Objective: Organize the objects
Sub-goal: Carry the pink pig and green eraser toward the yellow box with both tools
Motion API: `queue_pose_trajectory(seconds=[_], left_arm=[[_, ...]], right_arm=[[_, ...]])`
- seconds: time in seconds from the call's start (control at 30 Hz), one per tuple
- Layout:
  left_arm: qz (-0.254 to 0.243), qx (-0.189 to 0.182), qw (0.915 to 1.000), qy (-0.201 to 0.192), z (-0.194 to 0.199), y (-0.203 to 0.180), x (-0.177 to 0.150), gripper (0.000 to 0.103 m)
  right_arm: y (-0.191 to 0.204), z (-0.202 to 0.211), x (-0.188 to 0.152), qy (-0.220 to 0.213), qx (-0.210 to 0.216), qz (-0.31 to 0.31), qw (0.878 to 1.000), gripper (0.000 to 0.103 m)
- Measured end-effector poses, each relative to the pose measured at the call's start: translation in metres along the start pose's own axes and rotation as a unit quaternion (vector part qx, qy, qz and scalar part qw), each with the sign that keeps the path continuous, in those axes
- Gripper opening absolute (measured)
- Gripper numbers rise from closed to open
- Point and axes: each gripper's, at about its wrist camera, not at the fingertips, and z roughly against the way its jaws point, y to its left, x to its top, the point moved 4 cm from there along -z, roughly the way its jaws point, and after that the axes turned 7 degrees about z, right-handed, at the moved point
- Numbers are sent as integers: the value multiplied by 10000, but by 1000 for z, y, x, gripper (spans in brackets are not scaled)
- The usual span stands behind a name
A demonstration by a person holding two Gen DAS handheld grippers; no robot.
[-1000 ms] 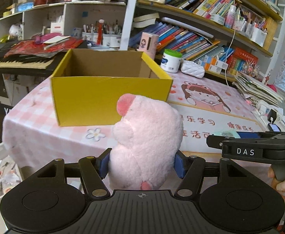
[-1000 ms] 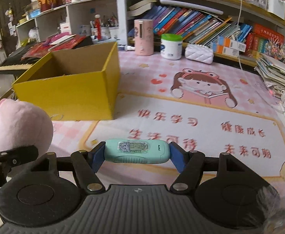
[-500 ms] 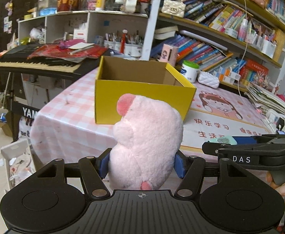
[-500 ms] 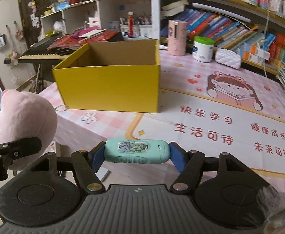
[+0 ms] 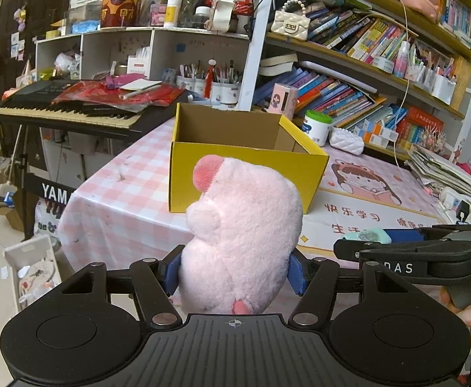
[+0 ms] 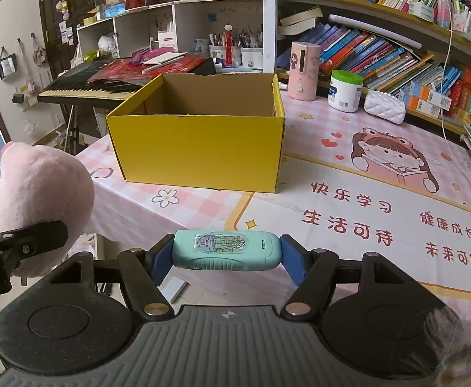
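Observation:
My left gripper (image 5: 233,272) is shut on a pink plush pig (image 5: 245,242), held upright off the table's near edge. An open yellow cardboard box (image 5: 248,167) stands behind it on the table, and what shows of its inside holds nothing. My right gripper (image 6: 227,259) is shut on a mint-green case (image 6: 227,250) with a cactus sticker, held crosswise in front of the table. From the right wrist view the yellow box (image 6: 200,151) sits ahead and slightly left, and the plush pig (image 6: 42,190) shows at the far left. The mint-green case (image 5: 366,236) peeks out at the right of the left wrist view.
A pink checked cloth with a cartoon mat (image 6: 380,193) covers the table. A pink dispenser (image 6: 303,71), a white jar (image 6: 345,92) and a white quilted pouch (image 6: 384,109) stand at the back. Bookshelves rise behind, a keyboard (image 5: 64,109) is at left, and a white bin (image 5: 32,267) sits on the floor.
Both grippers have drawn back from the table with their objects still held. The yellow box now looks smaller and farther off, and the table's near edge and floor have come into view.

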Motion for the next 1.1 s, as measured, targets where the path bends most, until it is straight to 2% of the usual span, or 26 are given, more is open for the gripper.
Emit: queue_pose_trajectory(seconds=[0.43,0.7,0.83,1.1], left_arm=[[70,-13,10000,28,-11,6,5,62],[-23,53,10000,-73,-31,8,25,62],[-119,40,9995,-276,-41,2,46,62],[-52,170,9969,-767,-71,-7,100,63]], right_arm=[[5,-8,7,47,12,91,9999,67],[6,-31,29,-11,92,236,9997,67],[-1,-40,51,-258,56,292,9992,67],[-26,-60,112,-1048,6,370,9938,67]])
